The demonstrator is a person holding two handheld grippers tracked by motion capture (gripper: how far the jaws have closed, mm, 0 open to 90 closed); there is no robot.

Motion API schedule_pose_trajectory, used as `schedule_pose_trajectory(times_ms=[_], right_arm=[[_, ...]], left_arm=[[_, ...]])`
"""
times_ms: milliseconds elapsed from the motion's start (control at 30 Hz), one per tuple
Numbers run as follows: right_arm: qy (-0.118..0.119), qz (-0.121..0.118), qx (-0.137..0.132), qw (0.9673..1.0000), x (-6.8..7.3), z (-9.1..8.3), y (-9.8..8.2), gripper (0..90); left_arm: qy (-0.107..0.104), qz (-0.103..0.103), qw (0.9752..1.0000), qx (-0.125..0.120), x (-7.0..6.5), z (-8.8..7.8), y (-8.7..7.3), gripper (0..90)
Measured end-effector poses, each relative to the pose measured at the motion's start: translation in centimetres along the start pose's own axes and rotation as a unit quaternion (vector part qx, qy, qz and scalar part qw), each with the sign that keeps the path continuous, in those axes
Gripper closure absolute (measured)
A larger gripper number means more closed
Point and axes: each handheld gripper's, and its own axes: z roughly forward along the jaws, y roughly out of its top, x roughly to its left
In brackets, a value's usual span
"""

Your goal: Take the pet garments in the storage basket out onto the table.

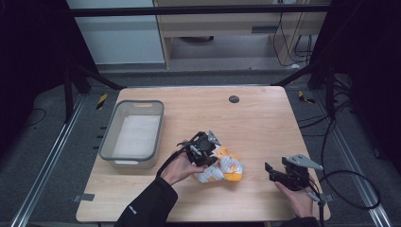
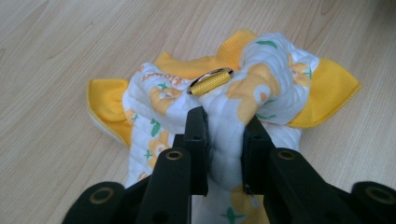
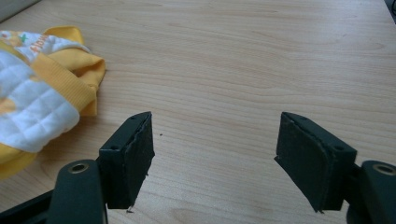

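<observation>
While the left gripper pinches a fold of the yellow-and-white cloth near the table's middle, the right gripper gapes wide, holding nothing. Grey bin far left; dark floor around.

Looks like a lab recording station. Wooden tabletop ringed by a black metal frame, with dark curtains at 9 and 3 o'clock. Cables looped over grey floor at 4 o'clock, hazard tape at 10, light wood cabinets at 12.
</observation>
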Motion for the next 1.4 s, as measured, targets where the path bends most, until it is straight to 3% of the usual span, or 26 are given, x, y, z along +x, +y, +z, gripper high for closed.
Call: schedule_pose_trajectory(times_ms=[267,633,1100,1233,1400], right_arm=[[0.0,0.001,0.001,1.0,0.0,0.0,0.0,27.2],[0.001,0.0,0.001,1.0,0.0,0.0,0.0,26.9],[0.0,-0.003,0.002,1.0,0.0,0.1,-0.1,26.3],[0.0,-0.002,0.002,1.0,0.0,0.1,-0.1,26.0],[0.002,0.002,0.005,1.0,0.1,0.1,-0.1,24.4]], left_arm=[[-0.003,-0.001,1.0,0.003,-0.1,0.7,-0.6,67.8],[0.004,0.004,0.9998,-0.017,-0.3,0.1,-1.6,52.3],[-0.008,-0.02,0.9967,-0.078,0.2,-3.1,-3.3,34.8],[0.011,-0.03,0.995,-0.094,0.5,-4.3,-4.7,31.4],[0.013,-0.045,0.9932,-0.107,0.9,-5.2,-6.2,31.3]])
